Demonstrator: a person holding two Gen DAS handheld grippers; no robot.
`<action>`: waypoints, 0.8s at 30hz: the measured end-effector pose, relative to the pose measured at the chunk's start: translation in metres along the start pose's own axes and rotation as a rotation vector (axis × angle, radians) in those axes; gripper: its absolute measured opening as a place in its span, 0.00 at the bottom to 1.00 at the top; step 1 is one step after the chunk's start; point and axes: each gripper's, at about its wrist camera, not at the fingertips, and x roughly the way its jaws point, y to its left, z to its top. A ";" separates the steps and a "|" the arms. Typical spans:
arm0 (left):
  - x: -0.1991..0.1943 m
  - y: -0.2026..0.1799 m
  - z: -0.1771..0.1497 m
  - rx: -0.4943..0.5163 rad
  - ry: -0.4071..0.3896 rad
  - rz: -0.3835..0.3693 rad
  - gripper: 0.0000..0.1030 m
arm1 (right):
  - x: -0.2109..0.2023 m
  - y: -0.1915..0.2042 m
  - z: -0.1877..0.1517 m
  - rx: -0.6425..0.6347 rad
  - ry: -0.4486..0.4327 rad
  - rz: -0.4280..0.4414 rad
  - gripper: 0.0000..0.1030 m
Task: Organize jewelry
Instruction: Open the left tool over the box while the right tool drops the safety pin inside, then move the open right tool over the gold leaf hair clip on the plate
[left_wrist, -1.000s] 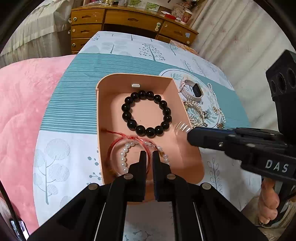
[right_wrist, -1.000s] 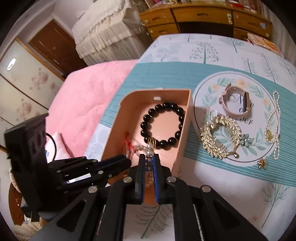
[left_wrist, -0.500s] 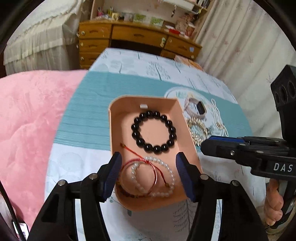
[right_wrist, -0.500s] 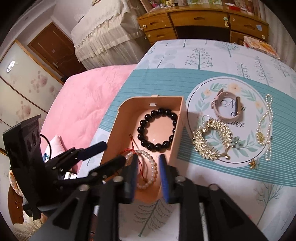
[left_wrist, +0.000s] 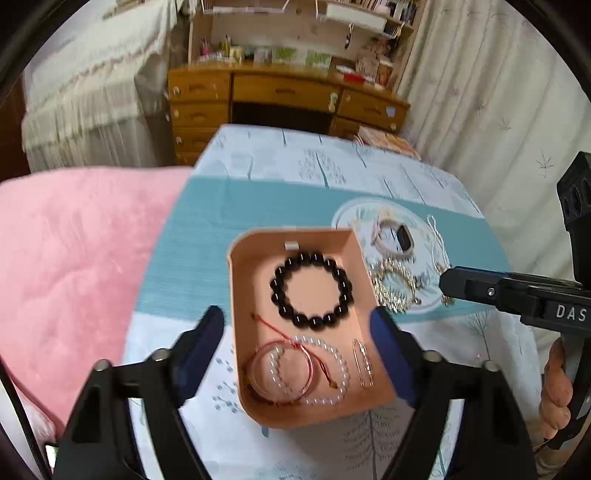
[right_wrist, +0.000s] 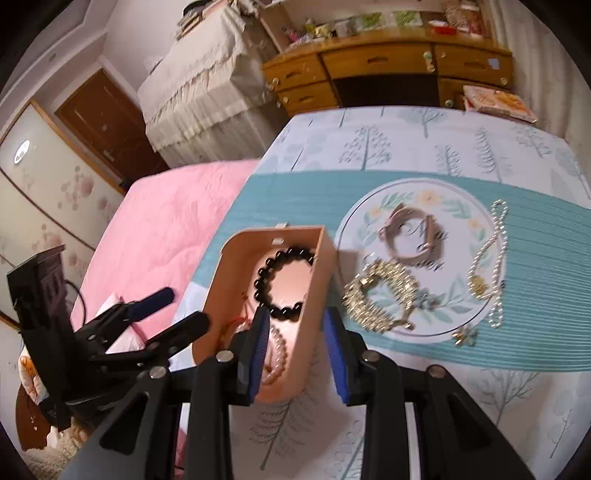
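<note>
A peach jewelry box (left_wrist: 243, 258) (right_wrist: 317, 266) sits on the tablecloth. It holds a black bead bracelet (left_wrist: 312, 290) (right_wrist: 273, 280), a red cord bracelet (left_wrist: 280, 365), a white pearl bracelet (left_wrist: 332, 369) and a gold clip (left_wrist: 362, 363). My left gripper (left_wrist: 297, 354) is open and empty, raised over the box's near end. My right gripper (right_wrist: 297, 343) is open and empty over the box's near right wall. Right of the box lie a gold comb (right_wrist: 380, 295), a pink watch (right_wrist: 410, 240), a pearl necklace (right_wrist: 487, 266) and a small flower piece (right_wrist: 465, 336).
A pink blanket (left_wrist: 74, 266) covers the bed to the left of the table. A wooden desk with drawers (left_wrist: 280, 96) stands beyond the table's far edge. Curtains (left_wrist: 498, 92) hang at the right.
Both grippers have opened and lifted back from the box. The pearl and red cord bracelets and the gold clip now lie loose in the box.
</note>
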 end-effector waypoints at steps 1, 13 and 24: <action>-0.003 -0.001 0.001 0.007 -0.007 0.004 0.79 | -0.003 -0.002 0.001 -0.003 -0.014 -0.008 0.30; -0.012 -0.012 0.029 0.017 0.019 -0.035 0.94 | -0.018 -0.021 0.021 -0.087 -0.001 -0.095 0.39; -0.018 -0.018 0.052 0.000 -0.008 -0.069 0.99 | 0.001 -0.017 0.025 -0.245 0.044 -0.114 0.49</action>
